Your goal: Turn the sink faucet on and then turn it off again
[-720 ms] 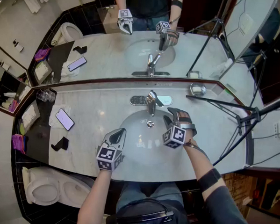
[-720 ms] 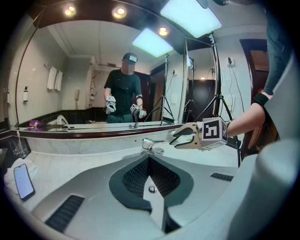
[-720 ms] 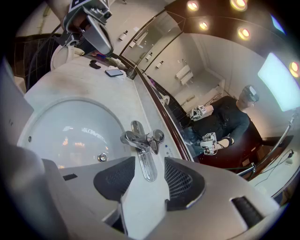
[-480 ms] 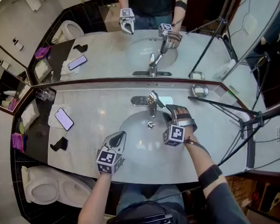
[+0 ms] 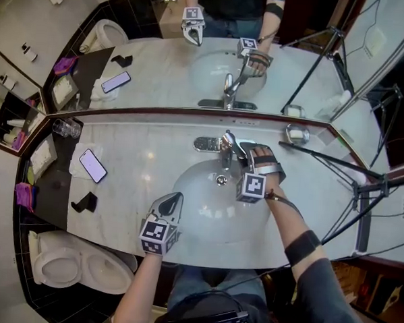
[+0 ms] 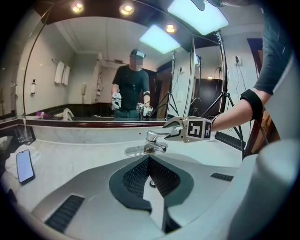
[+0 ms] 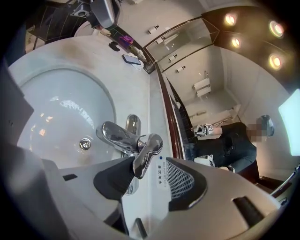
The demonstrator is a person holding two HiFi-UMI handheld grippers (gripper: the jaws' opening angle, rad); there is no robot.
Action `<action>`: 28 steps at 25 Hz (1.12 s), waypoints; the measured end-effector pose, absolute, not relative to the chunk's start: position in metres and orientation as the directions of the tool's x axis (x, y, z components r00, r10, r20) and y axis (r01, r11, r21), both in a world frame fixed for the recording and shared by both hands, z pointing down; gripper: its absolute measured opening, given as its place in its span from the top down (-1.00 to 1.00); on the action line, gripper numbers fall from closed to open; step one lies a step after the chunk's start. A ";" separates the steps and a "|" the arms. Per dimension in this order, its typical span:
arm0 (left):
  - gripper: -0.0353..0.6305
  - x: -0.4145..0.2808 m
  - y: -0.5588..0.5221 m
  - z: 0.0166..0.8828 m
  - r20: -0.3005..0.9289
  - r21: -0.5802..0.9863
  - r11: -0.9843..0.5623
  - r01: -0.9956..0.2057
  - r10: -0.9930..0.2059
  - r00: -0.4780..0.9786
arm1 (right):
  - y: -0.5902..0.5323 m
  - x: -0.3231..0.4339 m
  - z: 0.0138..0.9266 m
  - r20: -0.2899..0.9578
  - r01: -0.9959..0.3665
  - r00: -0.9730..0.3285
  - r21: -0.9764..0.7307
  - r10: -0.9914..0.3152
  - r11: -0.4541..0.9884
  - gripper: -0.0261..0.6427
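A bathroom is showing here, with a pale marble counter [image 5: 141, 154] running under a wide mirror [image 5: 160, 61] and a round sink [image 5: 199, 211] sitting in the middle of it. The chrome faucet [image 5: 228, 146] is standing at the back rim of the sink, its spout reaching out over the drain [image 5: 221, 181].

The right gripper [image 7: 150, 169] is reaching in from the right side of the faucet and pointing downward. Its jaws are standing wide apart with the tip of the lever [image 7: 146, 154] lying between them. The lever is sitting close against one dark pad and clear of the other, so the jaws are not clamping it.

The left gripper [image 6: 149, 161] is hovering over the near edge of the sink, well apart from the faucet. Its jaw tips are meeting, with nothing between them.

At the left end of the counter a phone [image 5: 93, 165] is lying face up on a white towel [image 5: 76, 170], with a glass [image 5: 67, 127] by the mirror. A toilet [image 5: 75, 269] is showing below that end. A tripod [image 5: 337, 164] is leaning across the right end.
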State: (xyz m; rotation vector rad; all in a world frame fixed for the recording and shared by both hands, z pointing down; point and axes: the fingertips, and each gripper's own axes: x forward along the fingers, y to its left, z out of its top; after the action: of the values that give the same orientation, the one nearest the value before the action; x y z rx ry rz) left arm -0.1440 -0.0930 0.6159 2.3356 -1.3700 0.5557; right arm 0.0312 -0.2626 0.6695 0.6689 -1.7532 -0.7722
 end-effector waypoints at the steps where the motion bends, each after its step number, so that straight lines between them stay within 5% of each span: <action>1: 0.91 -0.145 -0.093 0.617 0.506 0.121 -0.453 -0.884 -0.737 0.447 | -0.265 0.030 0.666 0.589 -0.063 -0.289 0.775 -0.755 0.628 0.25; 28: 0.91 -0.140 -0.097 0.625 0.510 0.141 -0.450 -0.882 -0.731 0.454 | -0.279 0.014 0.643 0.585 -0.085 -0.312 0.768 -0.749 0.635 0.34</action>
State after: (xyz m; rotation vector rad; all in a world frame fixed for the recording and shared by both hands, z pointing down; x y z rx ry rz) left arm -0.1399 -0.0974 0.6252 2.3222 -1.3601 0.5364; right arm 0.0141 -0.2791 0.6433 0.6742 -1.7855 -0.7740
